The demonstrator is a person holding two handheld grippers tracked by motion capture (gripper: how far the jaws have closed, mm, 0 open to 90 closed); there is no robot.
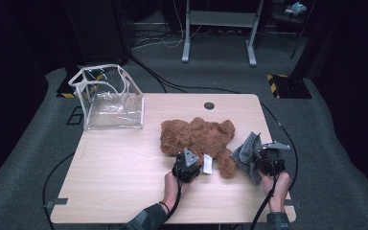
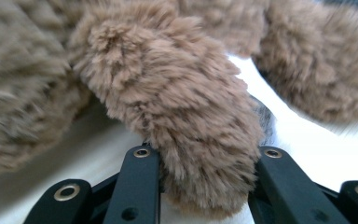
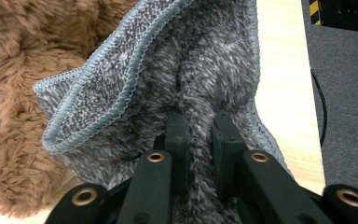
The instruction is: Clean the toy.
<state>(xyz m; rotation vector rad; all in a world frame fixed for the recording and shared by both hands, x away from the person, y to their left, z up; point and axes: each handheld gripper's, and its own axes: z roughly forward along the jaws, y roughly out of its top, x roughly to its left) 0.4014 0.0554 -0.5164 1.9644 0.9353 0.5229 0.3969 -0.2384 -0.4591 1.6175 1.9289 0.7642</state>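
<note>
A brown plush teddy bear (image 1: 196, 136) lies in the middle of the wooden table (image 1: 120, 172), with a white tag (image 1: 207, 164) at its near side. My left gripper (image 1: 188, 163) is at the bear's near edge. In the left gripper view its jaws (image 2: 207, 154) press on both sides of a furry limb of the bear (image 2: 182, 102). My right gripper (image 1: 261, 155) stands to the right of the bear and holds up a grey fluffy cloth (image 1: 248, 148). In the right gripper view the jaws (image 3: 200, 126) pinch a fold of the cloth (image 3: 168, 70), and the bear (image 3: 23, 56) is at the left.
A clear plastic bag (image 1: 110, 98) with white trim stands open at the table's back left corner. A dark cable hole (image 1: 209, 105) sits near the back edge. Cables trail off the table's near edge. A metal desk frame (image 1: 220, 28) stands on the grey floor beyond.
</note>
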